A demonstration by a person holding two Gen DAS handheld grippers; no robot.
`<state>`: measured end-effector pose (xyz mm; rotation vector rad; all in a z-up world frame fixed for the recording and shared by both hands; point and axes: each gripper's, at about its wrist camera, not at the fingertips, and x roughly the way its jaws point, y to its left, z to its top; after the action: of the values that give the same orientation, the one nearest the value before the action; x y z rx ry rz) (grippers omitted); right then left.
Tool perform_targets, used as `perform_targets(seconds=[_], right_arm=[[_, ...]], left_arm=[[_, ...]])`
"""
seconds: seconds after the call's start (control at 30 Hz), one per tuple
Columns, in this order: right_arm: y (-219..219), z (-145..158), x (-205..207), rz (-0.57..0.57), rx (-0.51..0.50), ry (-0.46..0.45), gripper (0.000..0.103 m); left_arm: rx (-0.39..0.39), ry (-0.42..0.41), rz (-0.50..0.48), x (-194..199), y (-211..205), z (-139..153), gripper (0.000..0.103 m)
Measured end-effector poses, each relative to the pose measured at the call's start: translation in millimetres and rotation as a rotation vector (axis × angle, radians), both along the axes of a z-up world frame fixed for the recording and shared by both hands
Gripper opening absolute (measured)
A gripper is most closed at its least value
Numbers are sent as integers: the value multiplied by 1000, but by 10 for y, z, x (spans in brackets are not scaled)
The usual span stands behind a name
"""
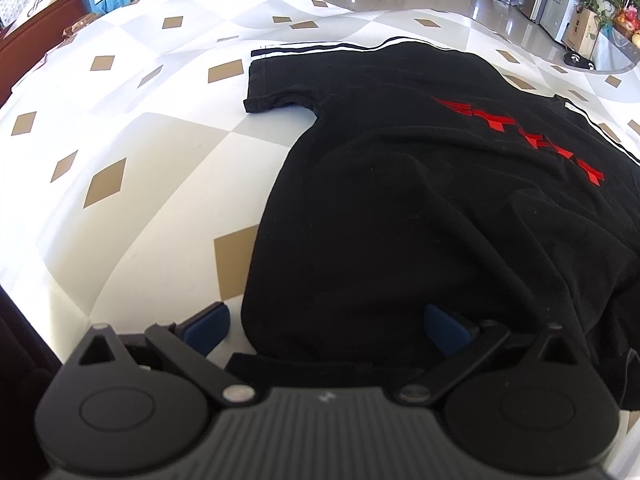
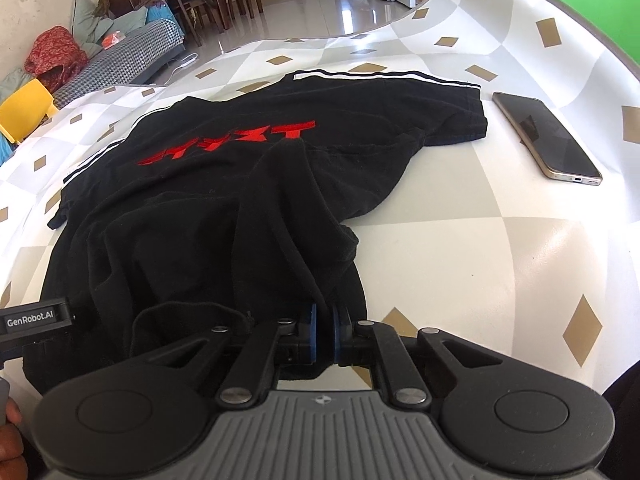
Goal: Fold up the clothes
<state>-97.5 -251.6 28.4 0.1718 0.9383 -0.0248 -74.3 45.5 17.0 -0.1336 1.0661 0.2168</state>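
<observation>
Shirt (image 2: 248, 184) is a black tee with red lettering, lying mostly flat on the worktop (image 2: 480, 264), collar end far, hem end near you and rumpled. Soft, light, limp cotton: it will sag and drag, so lift only by hem or seams, not mid-panel.

Right gripper (image 2: 324, 330) is pinched down narrow on a bunched fold of the near hem, cloth between the pads. Left gripper (image 1: 326, 326) stands wide, its pads straddling the near-left hem corner, not yet clamped as far as I can judge.

Take the left corner at the hem edge so both holds match, else the fold skews.

Room: bare worktop to the left and far side. Phone (image 2: 548, 140) lies right of the right sleeve, near it but apart; keep the cloth from sweeping it. Worktop edge curves away far right.
</observation>
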Motion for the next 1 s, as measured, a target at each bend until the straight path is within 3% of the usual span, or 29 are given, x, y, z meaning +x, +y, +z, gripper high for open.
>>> perform_targets(seconds=[0.23,0.43,0.7,0.87,1.0], right_arm=[[-106,72,-150,-13,33,4,8],[-216,189,-229,-51,69,-70,9],[-160,234,-100,-13,19,-144,35],[-75,188,18,23,-10,-165,38],[-110,129,116,1,36,-162,38]], left_arm=[[-6,11,13,-5,24,5,103],[-16,8,22,-29,27,22,103],[-12,-8,10,-48,-1,54,103],[-13,-8,8,-51,-3,57,103],[-20,-2,6,-43,-7,38,103]])
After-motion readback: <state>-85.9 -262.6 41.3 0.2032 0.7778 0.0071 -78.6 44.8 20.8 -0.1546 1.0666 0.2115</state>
